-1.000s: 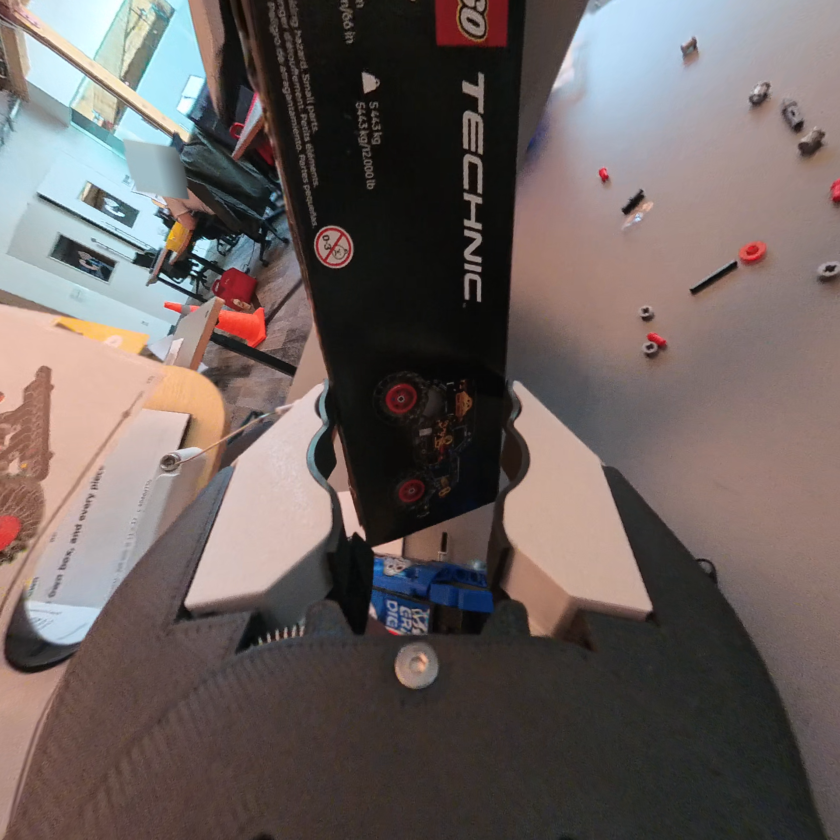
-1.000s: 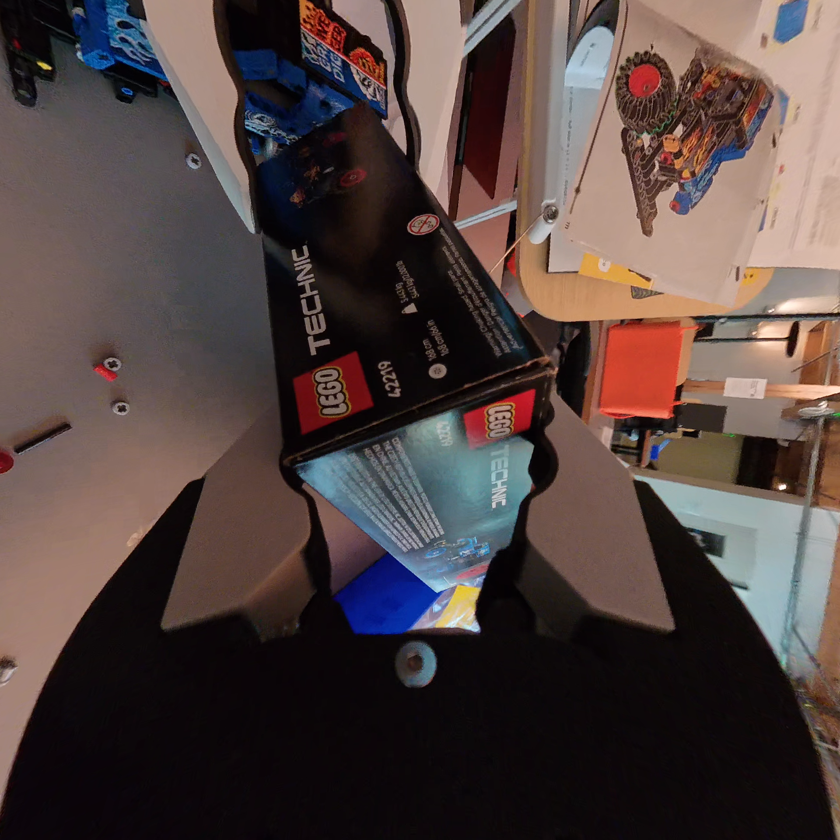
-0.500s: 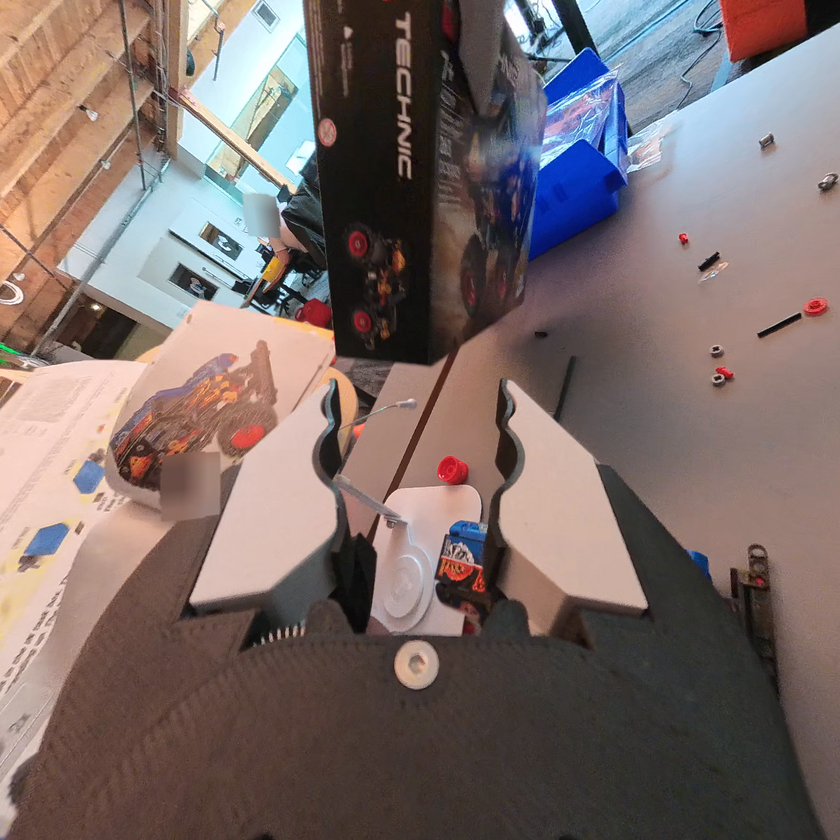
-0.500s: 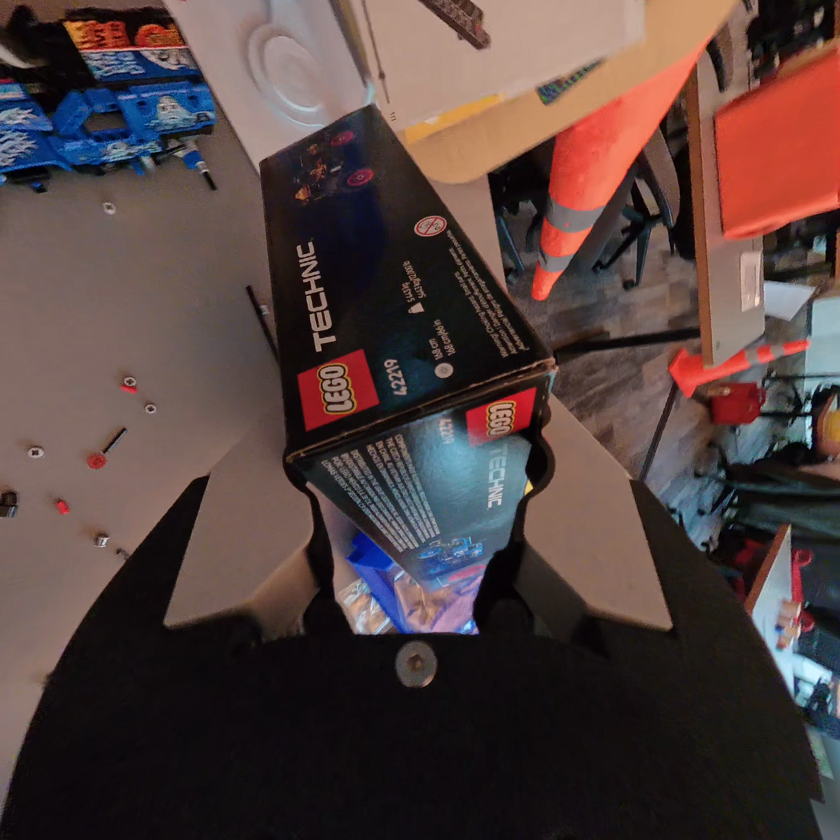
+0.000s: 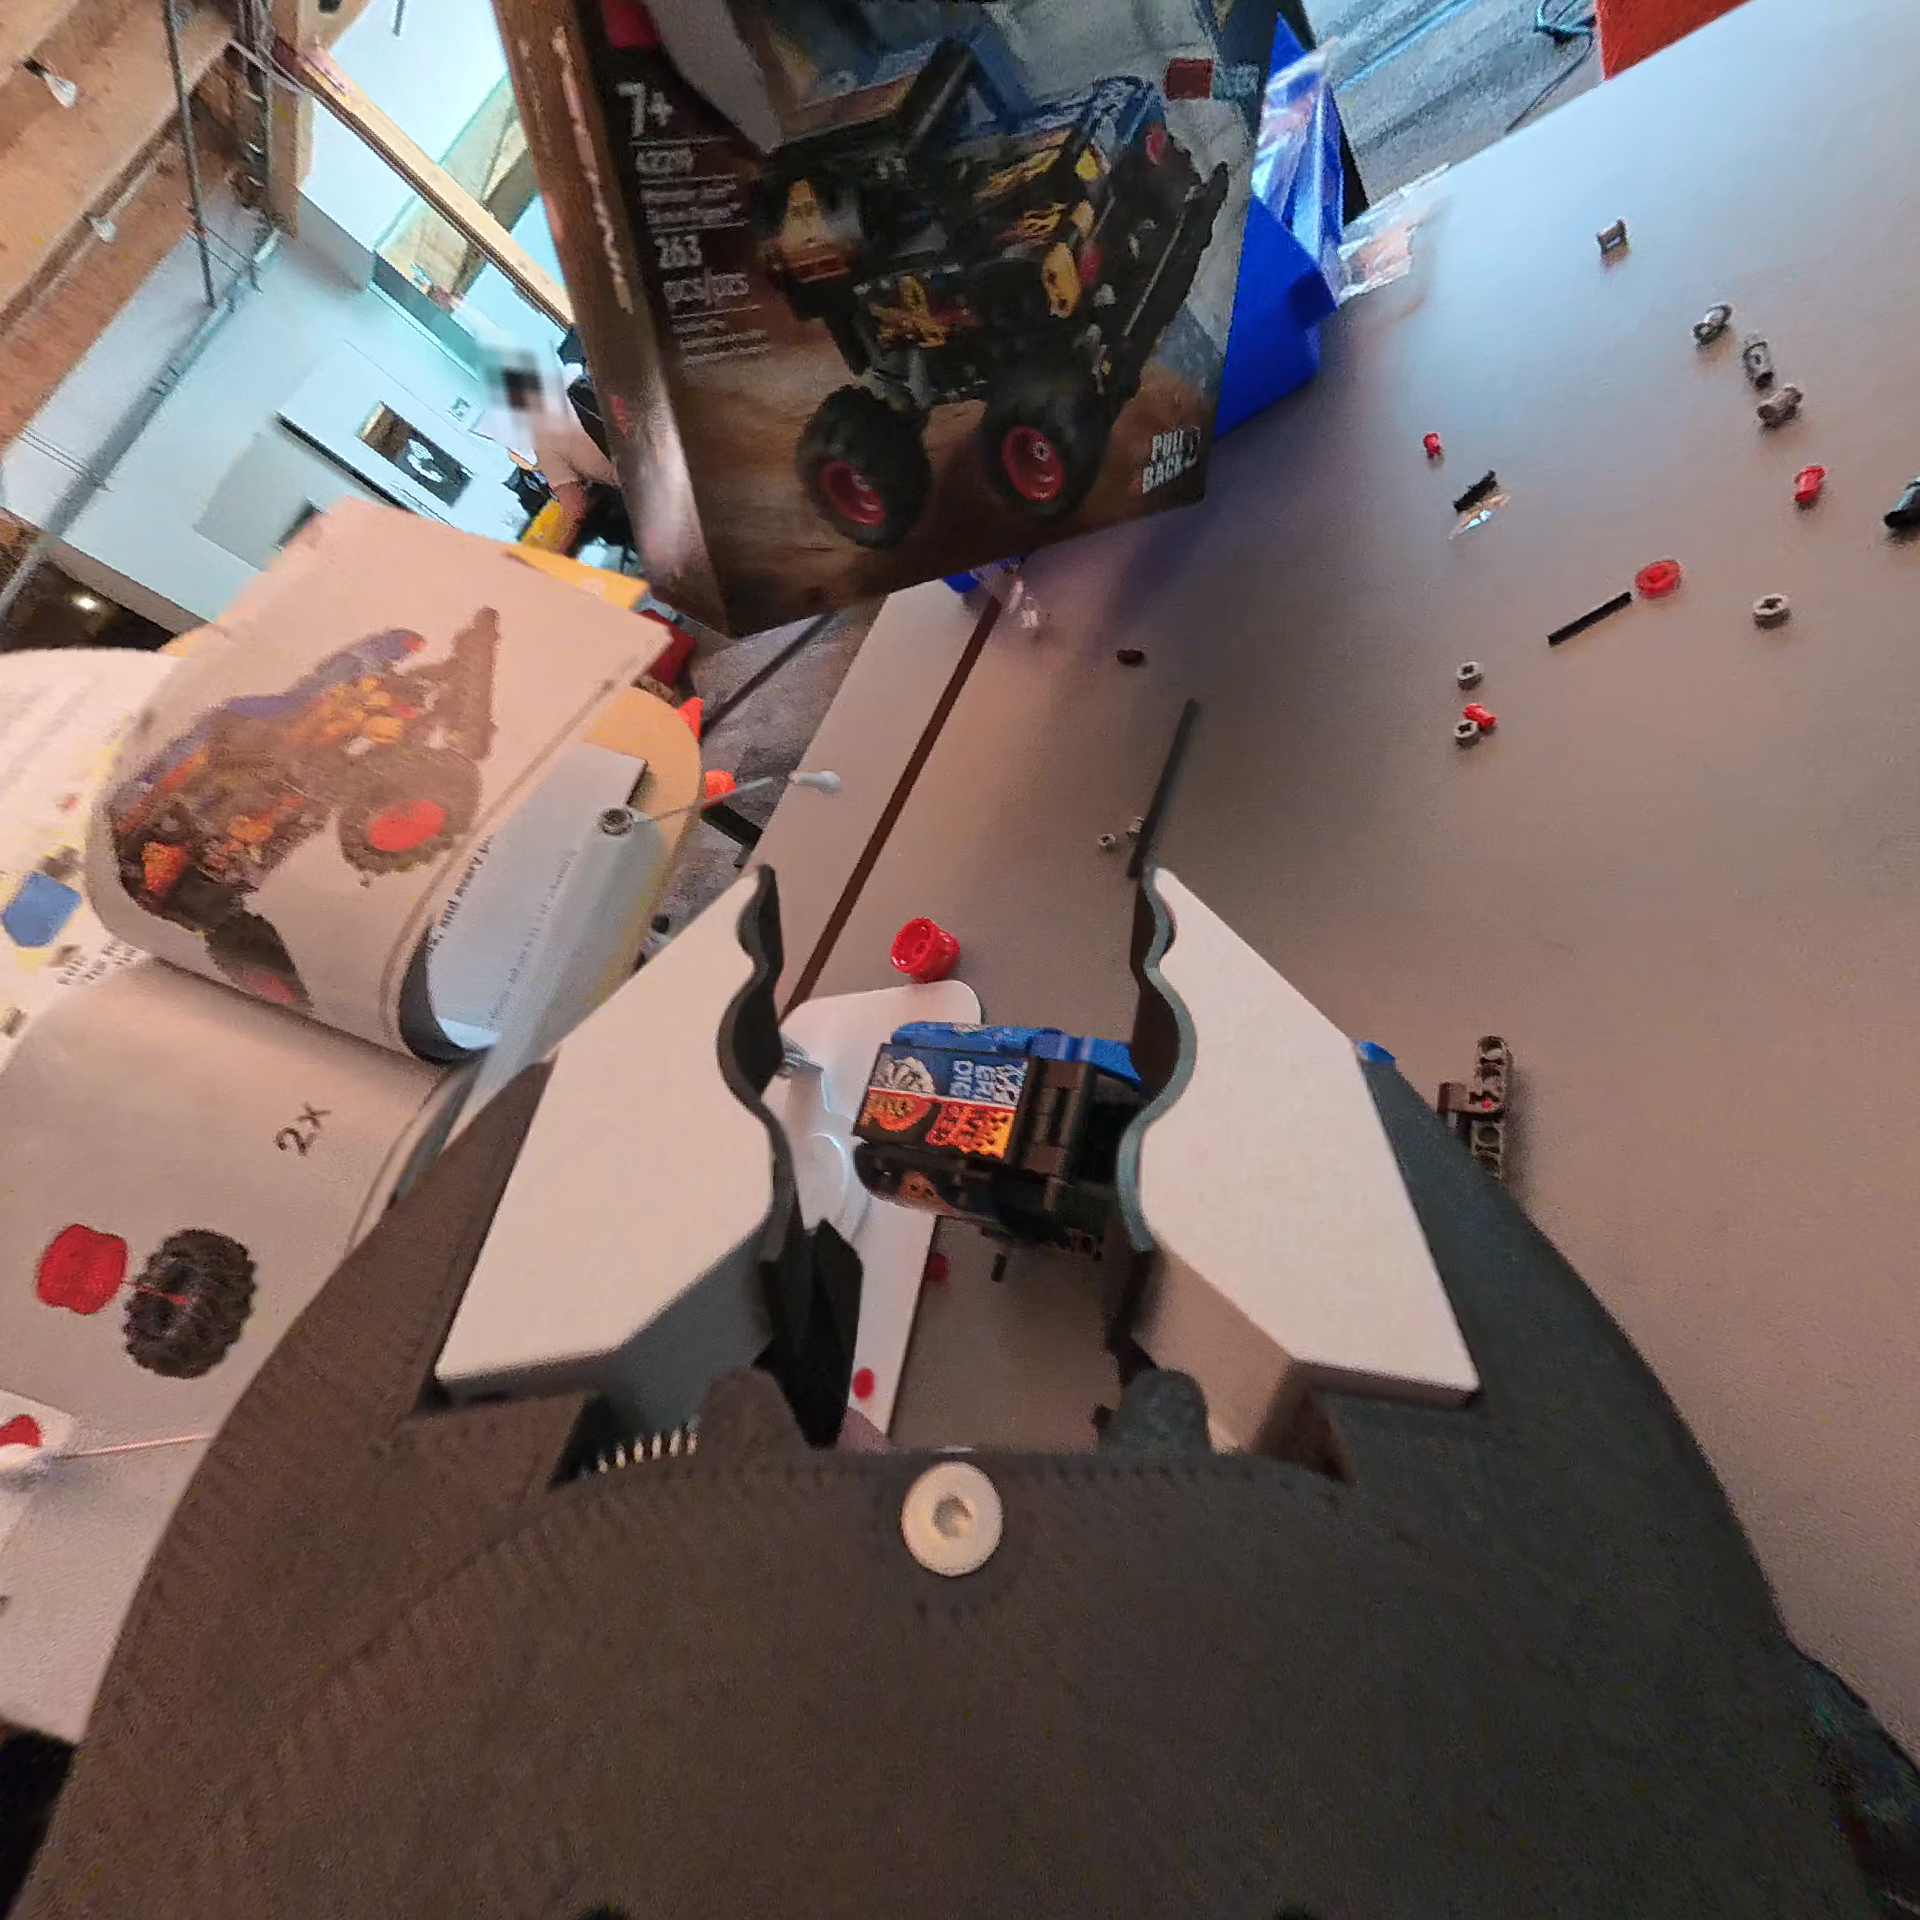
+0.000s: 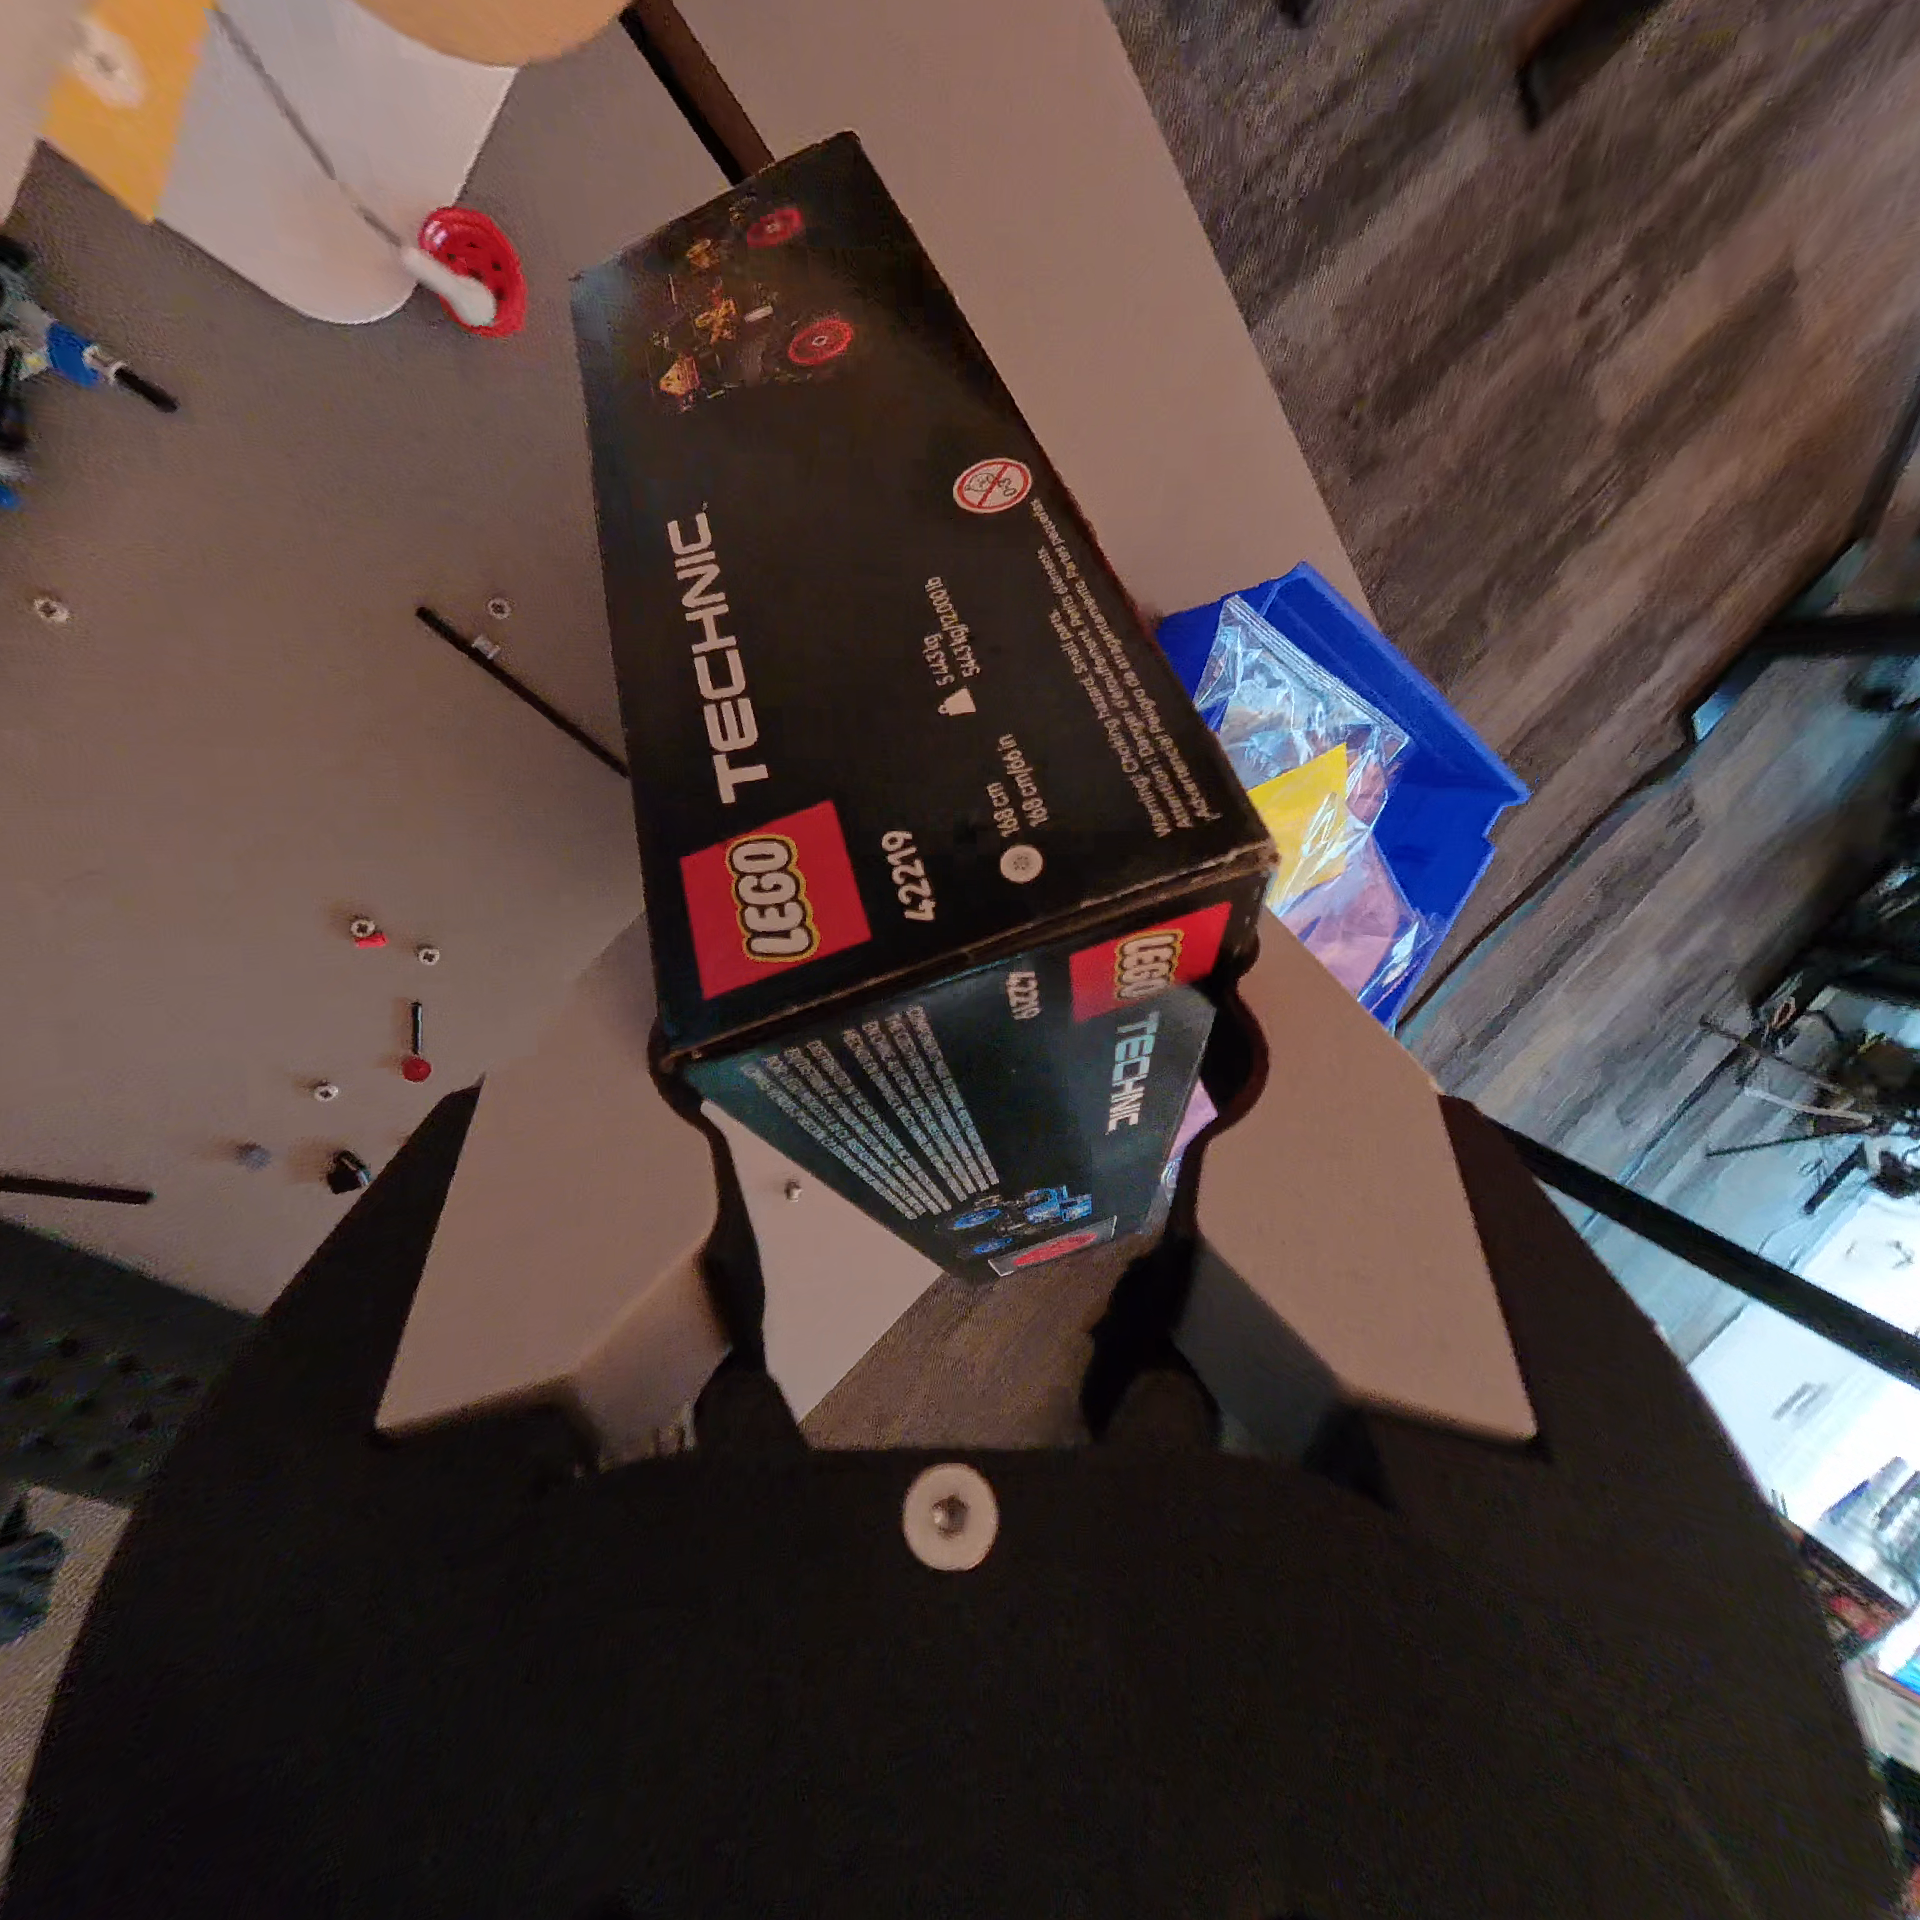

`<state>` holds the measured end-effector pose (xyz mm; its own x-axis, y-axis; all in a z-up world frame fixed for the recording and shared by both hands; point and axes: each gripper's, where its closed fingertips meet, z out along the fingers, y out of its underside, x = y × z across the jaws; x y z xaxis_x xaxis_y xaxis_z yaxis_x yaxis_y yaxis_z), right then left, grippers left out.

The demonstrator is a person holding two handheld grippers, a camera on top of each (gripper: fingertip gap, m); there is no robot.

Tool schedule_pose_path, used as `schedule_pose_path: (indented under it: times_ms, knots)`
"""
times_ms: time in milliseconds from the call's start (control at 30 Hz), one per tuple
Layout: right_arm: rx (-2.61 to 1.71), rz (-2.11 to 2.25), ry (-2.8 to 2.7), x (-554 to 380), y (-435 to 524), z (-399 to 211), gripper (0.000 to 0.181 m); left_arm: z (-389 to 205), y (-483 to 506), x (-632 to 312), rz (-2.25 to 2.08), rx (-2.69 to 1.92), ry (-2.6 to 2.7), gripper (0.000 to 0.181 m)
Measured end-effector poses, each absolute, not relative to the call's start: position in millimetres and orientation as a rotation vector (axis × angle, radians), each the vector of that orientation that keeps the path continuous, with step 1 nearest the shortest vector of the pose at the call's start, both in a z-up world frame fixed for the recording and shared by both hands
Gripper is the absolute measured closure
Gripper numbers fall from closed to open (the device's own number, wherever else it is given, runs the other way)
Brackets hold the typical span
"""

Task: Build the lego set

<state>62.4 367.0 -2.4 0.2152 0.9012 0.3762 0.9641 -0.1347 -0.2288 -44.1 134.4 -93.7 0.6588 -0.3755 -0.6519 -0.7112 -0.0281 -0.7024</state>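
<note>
Item: glossy black cardboard set box [image 6: 914, 665]
Right gripper [image 6: 951, 1049] pinched its end above grey table [image 6: 260, 727]; left gripper [image 5: 951, 966] jaws spread, empty

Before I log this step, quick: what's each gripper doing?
Left gripper: open, holding nothing.
Right gripper: closed on the black set box.

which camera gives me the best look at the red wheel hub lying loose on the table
The left wrist view. The red wheel hub lies in the open on the table, just beyond the open left claw. In the right wrist view the hub sits near the upper left edge, partly covered by a white-tipped rod.
</note>
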Motion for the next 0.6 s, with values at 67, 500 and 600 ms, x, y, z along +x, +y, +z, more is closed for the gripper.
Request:
schedule_pose_path:
  times_ms: [67, 500, 600]
  knots:
    - [-2.132, -0.243, -1.719, 53.0, 376.4, -7.0, 0.086, -101.1, 134.3, -43.0, 0.338, -1.650, 0.903, 0.115]
    - [-2.125, -0.375, -1.660, -7.2, 439.4, 14.9, 0.086, -122.2, 135.2, -58.3, 0.296, -1.685, 0.890, 0.116]
    - [-2.116, -0.413, -1.694, -18.8, 444.7, 11.1, 0.087, -126.6, 136.7, -57.4, 0.287, -1.695, 0.890, 0.116]
